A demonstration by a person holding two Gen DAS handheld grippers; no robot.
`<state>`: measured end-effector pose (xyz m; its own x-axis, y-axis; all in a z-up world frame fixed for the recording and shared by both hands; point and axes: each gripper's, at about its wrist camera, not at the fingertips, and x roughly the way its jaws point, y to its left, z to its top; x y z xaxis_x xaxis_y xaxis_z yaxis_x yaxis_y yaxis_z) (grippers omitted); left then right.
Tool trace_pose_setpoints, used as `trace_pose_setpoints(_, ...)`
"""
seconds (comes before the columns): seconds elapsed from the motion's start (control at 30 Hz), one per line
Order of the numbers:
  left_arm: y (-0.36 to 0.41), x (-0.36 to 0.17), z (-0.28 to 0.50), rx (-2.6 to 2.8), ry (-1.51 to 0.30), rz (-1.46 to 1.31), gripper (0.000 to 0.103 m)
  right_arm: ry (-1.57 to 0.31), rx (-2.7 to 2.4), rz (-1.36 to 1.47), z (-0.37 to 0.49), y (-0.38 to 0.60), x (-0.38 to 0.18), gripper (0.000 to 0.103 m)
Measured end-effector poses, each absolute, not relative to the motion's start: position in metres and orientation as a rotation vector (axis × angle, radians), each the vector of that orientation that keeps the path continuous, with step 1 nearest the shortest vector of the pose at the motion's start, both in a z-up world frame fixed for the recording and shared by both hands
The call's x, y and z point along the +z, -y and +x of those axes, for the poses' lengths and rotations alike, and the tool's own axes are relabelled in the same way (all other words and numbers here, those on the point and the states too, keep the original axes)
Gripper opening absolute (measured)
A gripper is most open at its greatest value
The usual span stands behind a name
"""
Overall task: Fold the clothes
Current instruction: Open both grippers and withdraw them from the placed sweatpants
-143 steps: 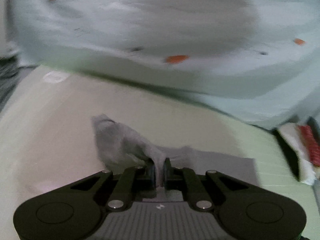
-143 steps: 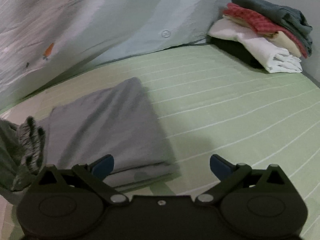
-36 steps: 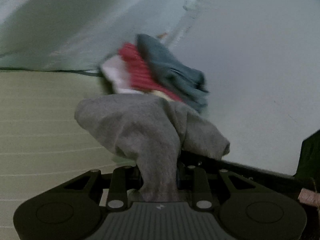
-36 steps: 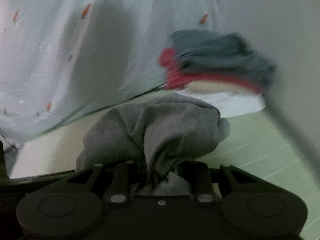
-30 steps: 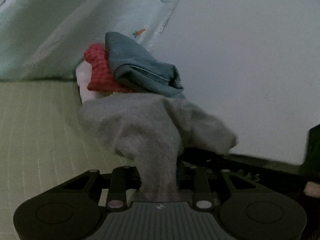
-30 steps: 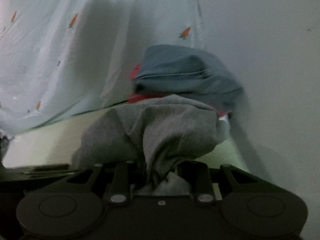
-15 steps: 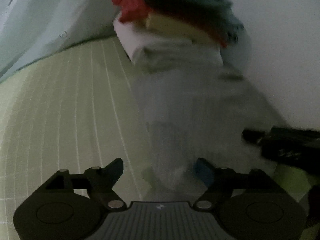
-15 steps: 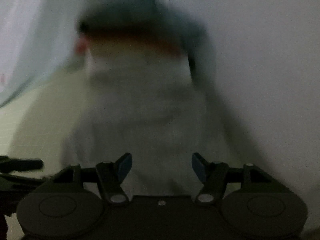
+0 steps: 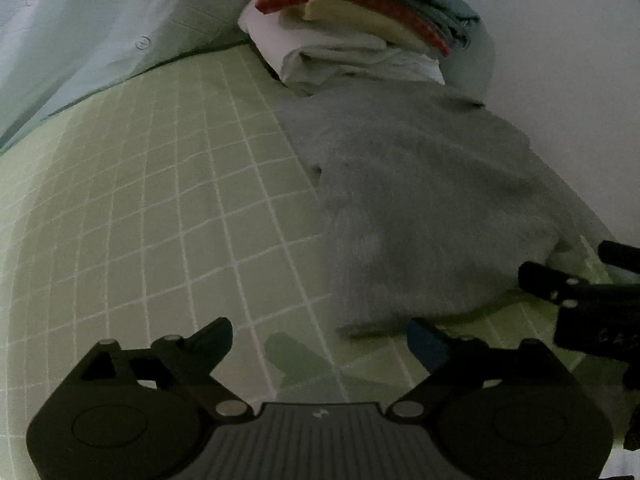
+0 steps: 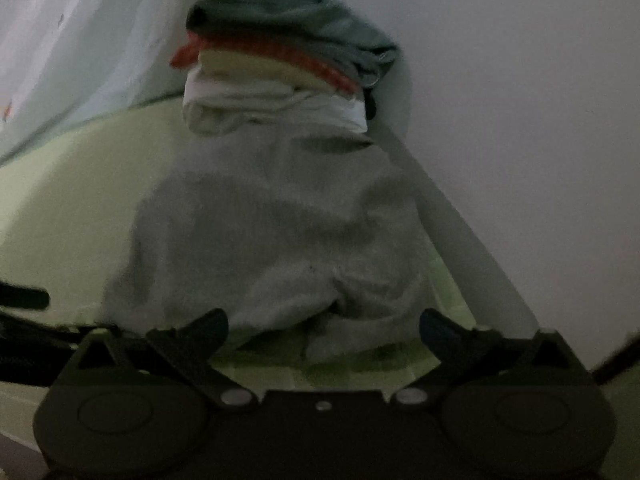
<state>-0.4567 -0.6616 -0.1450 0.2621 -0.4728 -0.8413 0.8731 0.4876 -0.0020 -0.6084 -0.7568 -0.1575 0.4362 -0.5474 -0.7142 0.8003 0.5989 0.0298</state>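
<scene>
From the left wrist camera, the left gripper (image 9: 320, 336) hangs low over a bed (image 9: 160, 200) covered with a pale green sheet crossed by white grid lines; its jaws are spread wide and hold nothing. The grey garment (image 9: 420, 208) lies loosely folded on the sheet ahead and to the right, its near edge just beyond the right fingertip. Right behind it, touching its far end, is a stack of folded clothes (image 9: 352, 20): white at the bottom, then cream, red and blue-grey on top, set against a plain wall. A pale curtain (image 9: 80, 32) hangs at the left. The right gripper (image 9: 580, 296) shows at the right edge, near the garment's corner. From the right wrist camera, the right gripper (image 10: 324, 328) also has its jaws spread wide and empty, with the grey garment (image 10: 272, 240) lying rumpled on the bed just ahead between the fingertips, and the stack of folded clothes (image 10: 280, 68) directly behind it.
</scene>
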Motion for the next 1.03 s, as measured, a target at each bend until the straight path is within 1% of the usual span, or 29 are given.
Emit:
trace_pose_setpoints(0.07,0.656,-0.141,-0.460,-0.972,-0.880,0.518,0.094,-0.676,-0.872,0.402,-0.618,0.748,-0.153,0.103)
trace_pose_setpoints(0.27,0.633,-0.128,-0.468,-0.995,-0.823,0.497,0.095,-0.618,-0.896,0.381,-0.633,0.720,-0.143,0.103)
trace_pose_setpoints(0.4,0.616,-0.122,-0.474,-1.014,-0.793,0.507,0.098,-0.603,-0.914,0.384,-0.637,0.697,-0.138,0.103)
trace_pose_setpoints(0.57,0.591,-0.116,-0.477,-1.045,-0.800,0.485,0.101,-0.584,-0.937,0.388,-0.642,0.669,-0.132,0.103)
trace_pose_setpoints(0.8,0.570,-0.110,-0.480,-1.060,-0.780,0.462,0.101,-0.574,-0.959,0.389,-0.649,0.640,-0.127,0.103)
trace_pose_setpoints(1.03,0.562,-0.104,-0.483,-1.076,-0.741,0.468,0.102,-0.551,-0.976,0.395,-0.651,0.631,-0.124,0.103)
